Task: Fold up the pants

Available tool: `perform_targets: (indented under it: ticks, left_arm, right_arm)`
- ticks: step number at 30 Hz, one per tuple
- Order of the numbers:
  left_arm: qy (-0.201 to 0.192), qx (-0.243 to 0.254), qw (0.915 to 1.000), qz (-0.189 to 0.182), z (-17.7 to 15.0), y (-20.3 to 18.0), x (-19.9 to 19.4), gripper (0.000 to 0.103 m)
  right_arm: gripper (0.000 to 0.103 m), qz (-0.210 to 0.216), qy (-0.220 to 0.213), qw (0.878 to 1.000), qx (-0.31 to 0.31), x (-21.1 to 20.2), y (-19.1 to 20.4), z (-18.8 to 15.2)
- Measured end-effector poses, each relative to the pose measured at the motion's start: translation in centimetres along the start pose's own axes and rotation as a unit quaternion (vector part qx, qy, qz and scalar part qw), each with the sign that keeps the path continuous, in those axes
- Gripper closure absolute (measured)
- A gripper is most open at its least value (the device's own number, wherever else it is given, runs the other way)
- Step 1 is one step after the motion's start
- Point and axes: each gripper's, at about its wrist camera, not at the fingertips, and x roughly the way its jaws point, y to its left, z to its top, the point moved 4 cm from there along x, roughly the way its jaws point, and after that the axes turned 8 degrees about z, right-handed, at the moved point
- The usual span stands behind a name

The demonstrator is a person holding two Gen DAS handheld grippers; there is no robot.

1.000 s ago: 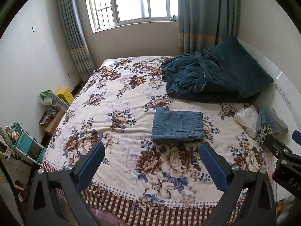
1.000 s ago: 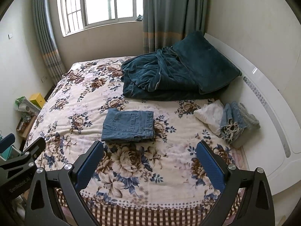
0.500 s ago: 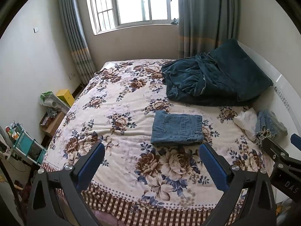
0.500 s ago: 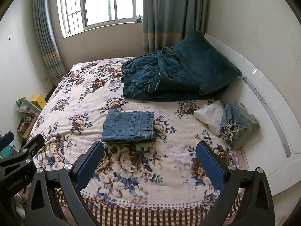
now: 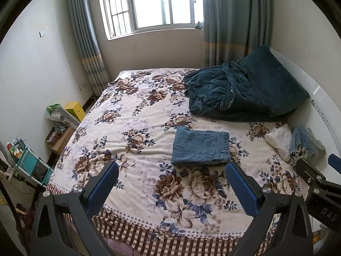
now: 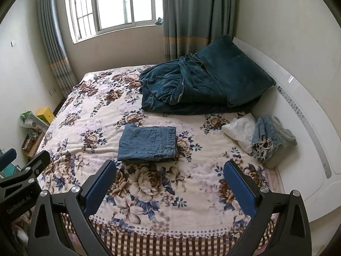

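Blue denim pants [image 5: 201,145] lie folded into a flat rectangle in the middle of the floral bed cover [image 5: 138,115]; they also show in the right wrist view [image 6: 148,143]. My left gripper [image 5: 171,171] is open and empty, held above the bed's near edge, short of the pants. My right gripper [image 6: 169,168] is open and empty, also back from the pants. Each gripper shows at the edge of the other's view.
A dark teal blanket and pillow [image 5: 245,93] are heaped at the far right by the white headboard [image 6: 298,115]. Folded white and denim clothes [image 6: 257,136] lie at the right edge. Shelves and boxes [image 5: 32,160] stand on the floor at left. A window is behind.
Both grippers have drawn back and up a little from the bed, so the folded pants look slightly farther away. The pants have not moved.
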Motion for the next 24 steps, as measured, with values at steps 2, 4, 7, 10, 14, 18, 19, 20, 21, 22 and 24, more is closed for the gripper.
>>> perform_targets:
  ticks: [2,4,7,10,14,18,19,20,21,22,24]
  left_arm:
    - [-0.002,0.000,1.0000,0.000,-0.01,-0.12,-0.06,0.000]
    - [-0.004,0.001,1.0000,-0.001,0.00,-0.28,-0.16,0.000]
    - [-0.005,0.000,1.0000,0.001,-0.09,-0.25,-0.33,0.000]
    - [-0.006,0.000,1.0000,0.002,-0.13,-0.22,-0.34,0.000]
    - [-0.006,0.000,1.0000,0.003,-0.12,-0.22,-0.33,0.000]
    - [-0.006,0.000,1.0000,-0.001,-0.16,-0.22,-0.41,0.000]
    - [-0.009,0.000,1.0000,-0.001,-0.11,-0.17,-0.49,0.000]
    - [-0.011,-0.001,0.9999,0.001,-0.08,-0.11,-0.58,0.000]
    - [-0.013,-0.001,0.9999,0.002,-0.03,-0.01,-0.66,0.000]
    - [-0.014,-0.001,0.9999,0.002,0.04,0.02,-0.67,0.000]
    - [-0.016,-0.002,0.9999,0.002,0.03,0.05,-0.75,0.000]
  right_arm:
    - [0.001,0.003,0.000,1.000,0.001,0.10,0.10,0.06]
    - [0.001,0.007,0.000,1.000,0.001,0.21,0.39,0.35]
    - [0.000,0.010,0.000,1.000,0.002,0.09,0.75,0.48]
    - [0.000,0.009,-0.001,1.000,0.004,0.02,0.87,0.48]
    - [0.000,0.009,-0.001,1.000,0.004,0.06,0.97,0.46]
    - [0.000,0.009,-0.002,1.000,0.006,-0.21,0.68,0.27]
    - [0.000,0.009,-0.002,1.000,0.006,-0.25,0.64,0.24]
    - [0.000,0.008,-0.003,1.000,0.006,-0.27,0.63,0.24]
    - [0.000,0.008,-0.003,1.000,0.006,-0.25,0.65,0.26]
    - [0.000,0.009,-0.003,1.000,0.006,-0.20,0.76,0.31]
    - [0.000,0.008,-0.003,1.000,0.006,-0.29,0.63,0.22]
